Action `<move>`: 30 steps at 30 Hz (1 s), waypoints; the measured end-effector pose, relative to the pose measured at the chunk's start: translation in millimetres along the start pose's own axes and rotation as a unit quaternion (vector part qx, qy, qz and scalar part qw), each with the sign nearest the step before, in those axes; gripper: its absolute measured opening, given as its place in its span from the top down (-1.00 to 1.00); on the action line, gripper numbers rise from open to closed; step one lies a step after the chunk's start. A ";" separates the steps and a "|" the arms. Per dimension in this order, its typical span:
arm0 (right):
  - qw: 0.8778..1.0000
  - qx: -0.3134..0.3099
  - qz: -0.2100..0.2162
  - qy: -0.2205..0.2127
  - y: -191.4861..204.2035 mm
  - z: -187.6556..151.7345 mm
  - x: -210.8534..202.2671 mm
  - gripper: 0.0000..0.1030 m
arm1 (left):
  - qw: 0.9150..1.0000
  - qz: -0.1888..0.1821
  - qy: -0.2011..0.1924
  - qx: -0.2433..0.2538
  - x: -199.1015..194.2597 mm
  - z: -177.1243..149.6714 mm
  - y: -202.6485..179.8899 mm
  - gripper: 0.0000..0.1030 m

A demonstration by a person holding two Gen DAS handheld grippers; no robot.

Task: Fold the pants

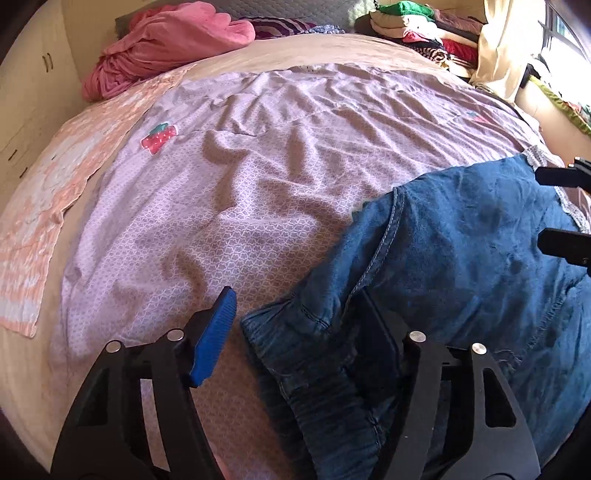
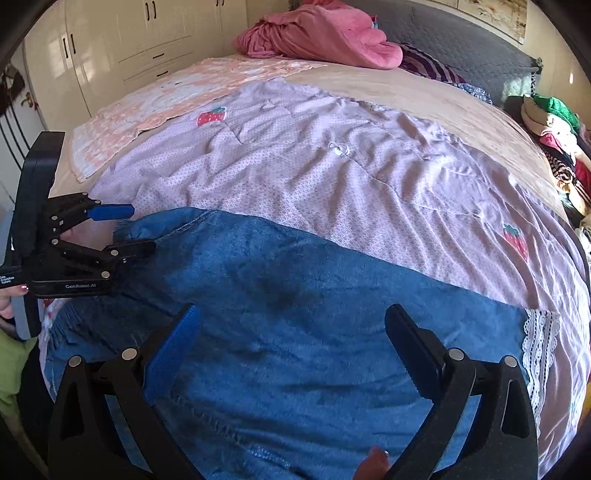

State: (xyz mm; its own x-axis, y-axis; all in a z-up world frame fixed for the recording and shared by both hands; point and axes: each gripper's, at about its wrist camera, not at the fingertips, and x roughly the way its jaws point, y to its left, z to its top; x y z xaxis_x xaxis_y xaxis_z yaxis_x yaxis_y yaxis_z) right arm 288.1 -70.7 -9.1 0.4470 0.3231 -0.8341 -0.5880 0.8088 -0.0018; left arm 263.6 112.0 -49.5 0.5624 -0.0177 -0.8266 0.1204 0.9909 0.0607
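Note:
Blue denim pants (image 1: 461, 266) lie on the lilac bedspread (image 1: 258, 166), also filling the near part of the right wrist view (image 2: 295, 314). My left gripper (image 1: 295, 306) is open at the pants' elastic waistband (image 1: 314, 369), its right finger lying on the denim, its left blue-padded finger over the bedspread. It shows in the right wrist view (image 2: 142, 229) at the left, open at the waistband corner. My right gripper (image 2: 291, 321) is open low over the middle of the pants, holding nothing; its fingers (image 1: 561, 210) show at the left wrist view's right edge.
A pink blanket heap (image 2: 317, 33) lies at the bed's head. A peach patterned cloth (image 1: 44, 206) lies on the left side. Stacked folded clothes (image 2: 557, 140) sit at the right. White wardrobes (image 2: 122, 44) stand beyond the bed. A lace-trimmed hem (image 2: 539, 350) lies by the pants.

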 end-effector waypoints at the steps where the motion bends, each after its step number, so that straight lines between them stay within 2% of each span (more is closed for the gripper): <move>1: 1.000 -0.005 0.000 0.005 -1.2 4.0 5.4 -0.92 | 1.000 -0.002 0.000 0.003 4.3 0.3 -0.5 0.00; 2: 1.000 -0.009 0.002 0.011 -2.7 8.1 11.4 -0.92 | 1.000 -0.008 -0.001 0.005 6.8 -0.4 -1.0 0.13; 5: 0.999 -0.036 -0.003 0.025 -2.7 17.7 25.8 -0.92 | 1.000 -0.009 -0.018 0.015 6.6 -2.5 -1.3 0.33; 8: 0.996 -0.075 -0.013 0.037 -1.3 28.0 41.4 -0.92 | 0.999 -0.030 -0.032 -0.001 -0.1 -1.0 6.6 0.45; 15: 0.986 -0.160 -0.010 0.052 8.6 46.5 66.7 -0.91 | 0.995 -0.057 -0.086 -0.005 -32.5 -2.8 5.8 0.49; 19: 0.982 -0.184 0.012 0.046 16.2 55.5 71.7 -0.88 | 0.992 -0.064 -0.112 0.012 -49.1 -6.6 -2.1 0.49; 20: 0.981 -0.187 0.019 0.047 18.3 56.8 73.6 -0.70 | 0.991 -0.065 -0.119 0.014 -53.3 -7.5 -4.4 0.49; 21: 0.980 -0.189 0.027 0.050 20.7 57.3 75.5 -0.41 | 0.990 -0.070 -0.123 0.017 -56.8 -8.5 -6.8 0.49; 22: 0.980 -0.187 0.041 0.056 23.2 56.9 77.0 -0.24 | 0.989 -0.073 -0.124 0.023 -59.4 -9.3 -9.6 0.49; 24: 0.980 -0.177 0.061 0.059 28.8 52.3 74.7 0.41 | 0.989 -0.070 -0.127 0.029 -61.5 -10.8 -12.0 0.49; 25: 0.983 -0.165 0.057 0.055 30.0 49.1 70.1 0.62 | 0.990 -0.063 -0.125 0.032 -60.6 -11.7 -12.9 0.49; 26: 0.986 -0.152 0.044 0.049 30.3 46.7 65.1 0.77 | 0.990 -0.055 -0.123 0.033 -59.0 -12.3 -11.9 0.49; 27: 0.990 -0.132 0.038 0.036 28.5 43.5 56.2 0.83 | 0.991 -0.048 -0.122 0.034 -58.0 -12.8 -11.0 0.49; 30: 0.995 -0.088 0.049 -0.010 24.2 30.8 24.0 0.85 | 0.990 -0.044 -0.128 0.031 -63.4 -13.9 -7.3 0.49</move>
State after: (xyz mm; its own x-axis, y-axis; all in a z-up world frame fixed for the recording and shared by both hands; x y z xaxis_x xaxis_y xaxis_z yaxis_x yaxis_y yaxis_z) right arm 305.3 -28.3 -12.3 0.3950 0.4071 -0.8235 -0.7368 0.6758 -0.0194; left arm 215.6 107.8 -5.4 0.7358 -0.1440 -0.6617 0.2237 0.9740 0.0367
